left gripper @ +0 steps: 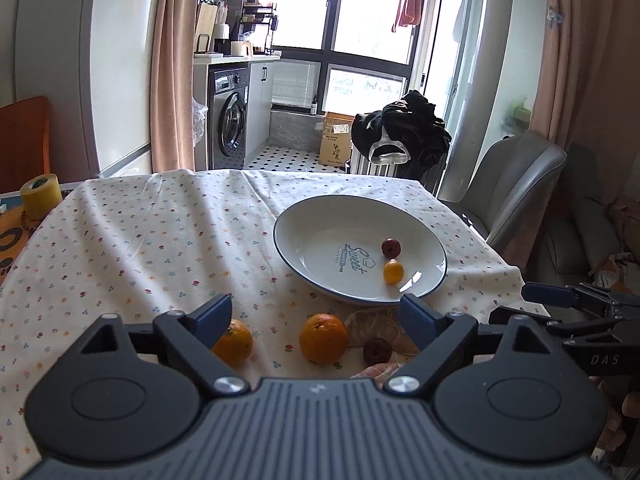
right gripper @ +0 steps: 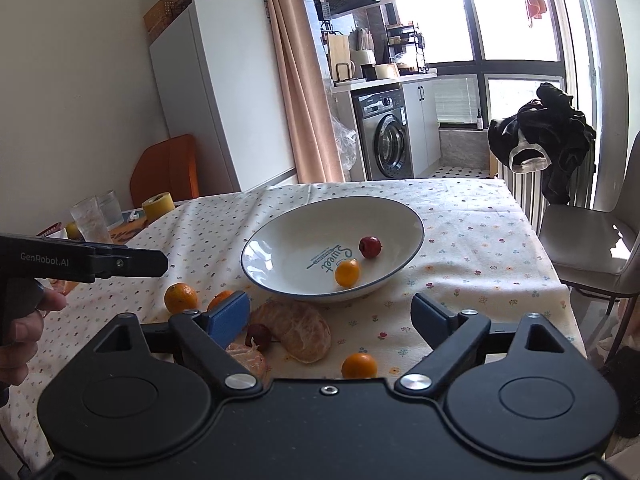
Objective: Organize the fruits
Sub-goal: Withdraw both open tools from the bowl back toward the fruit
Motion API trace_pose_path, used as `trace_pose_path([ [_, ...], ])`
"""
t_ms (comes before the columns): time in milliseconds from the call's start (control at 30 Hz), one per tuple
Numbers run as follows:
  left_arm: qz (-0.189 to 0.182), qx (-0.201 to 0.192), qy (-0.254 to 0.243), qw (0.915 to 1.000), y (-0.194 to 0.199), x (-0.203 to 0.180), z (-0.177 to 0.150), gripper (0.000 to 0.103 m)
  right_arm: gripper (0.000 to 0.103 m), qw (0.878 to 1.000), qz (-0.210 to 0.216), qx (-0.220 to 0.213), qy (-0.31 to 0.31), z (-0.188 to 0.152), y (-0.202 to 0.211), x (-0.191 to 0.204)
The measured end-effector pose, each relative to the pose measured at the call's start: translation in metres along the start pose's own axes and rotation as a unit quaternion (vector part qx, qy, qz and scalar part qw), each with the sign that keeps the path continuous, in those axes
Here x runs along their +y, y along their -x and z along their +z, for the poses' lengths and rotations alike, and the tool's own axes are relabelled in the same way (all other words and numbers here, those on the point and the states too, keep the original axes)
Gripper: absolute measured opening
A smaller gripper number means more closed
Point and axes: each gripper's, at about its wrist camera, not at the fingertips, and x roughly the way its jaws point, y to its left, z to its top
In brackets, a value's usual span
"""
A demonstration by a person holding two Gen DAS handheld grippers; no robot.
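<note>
I hold both claws above the near edge of the table (left gripper: 140,232), which wears a flowered cloth. My left claw (left gripper: 316,316) stands wide and empty, and my right claw (right gripper: 332,316) is spread just as wide, gripping nothing.

The white bowl (right gripper: 280,236) with a blue rim is my landmark. Inside it lie a dark red jujube (right gripper: 370,246) and, just nearer to me, a small yellow kumquat (right gripper: 347,273); in the left wrist view the kumquat's long axis runs roughly away from me.

On the cloth on the near side of the bowl sit two tangerines (left gripper: 323,337) (left gripper: 234,342), side by side and apart. A second jujube (left gripper: 376,350) lies right of them, touching a peeled citrus piece (right gripper: 298,330) whose long axis slants from the bowl's near rim toward my right claw. Another peeled segment (right gripper: 248,358) lies nearer to me, partly hidden. One more kumquat (right gripper: 359,365) rests alone, nearer than the bowl and clear of the rest.
</note>
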Motion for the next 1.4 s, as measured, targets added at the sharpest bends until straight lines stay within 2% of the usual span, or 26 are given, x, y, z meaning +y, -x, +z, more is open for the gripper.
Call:
trace_pose_path([
  [100, -0.004, 0.002, 0.008, 1.0, 0.008, 0.0, -0.004, 0.093, 0.088, 1.0, -0.001, 0.006, -0.004, -0.001, 0.004, -0.002],
  [200, 0.007, 0.005, 0.003, 1.0, 0.015, -0.003, -0.008, 0.093, 0.089, 1.0, 0.004, -0.002, -0.007, -0.002, 0.011, -0.004],
  [467, 0.002, 0.0, 0.0, 1.0, 0.036, -0.012, -0.025, 0.094, 0.092, 1.0, 0.001, 0.0, -0.01, -0.009, 0.019, -0.005],
  [600, 0.001, 0.003, 0.004, 1.0, 0.041, -0.018, -0.034, 0.094, 0.095, 1.0, 0.014, -0.008, -0.003, -0.014, 0.025, -0.002],
  [800, 0.021, 0.013, -0.009, 0.9997, 0.041, -0.026, -0.051, 0.094, 0.098, 0.999, 0.039, -0.007, -0.002, -0.02, 0.029, 0.0],
  [1033, 0.027, 0.013, 0.013, 0.9995, 0.046, -0.02, -0.059, 0.094, 0.103, 0.999, 0.038, -0.01, -0.002, -0.018, 0.036, -0.009],
  [1200, 0.033, 0.016, 0.021, 0.9991, 0.046, -0.017, -0.064, 0.094, 0.103, 0.999, 0.032, -0.014, -0.003, -0.019, 0.039, -0.016],
  [1400, 0.02, 0.012, 0.041, 0.9989, 0.042, -0.014, -0.068, 0.093, 0.103, 0.999, 0.029, -0.006, 0.016, -0.021, 0.039, -0.022],
])
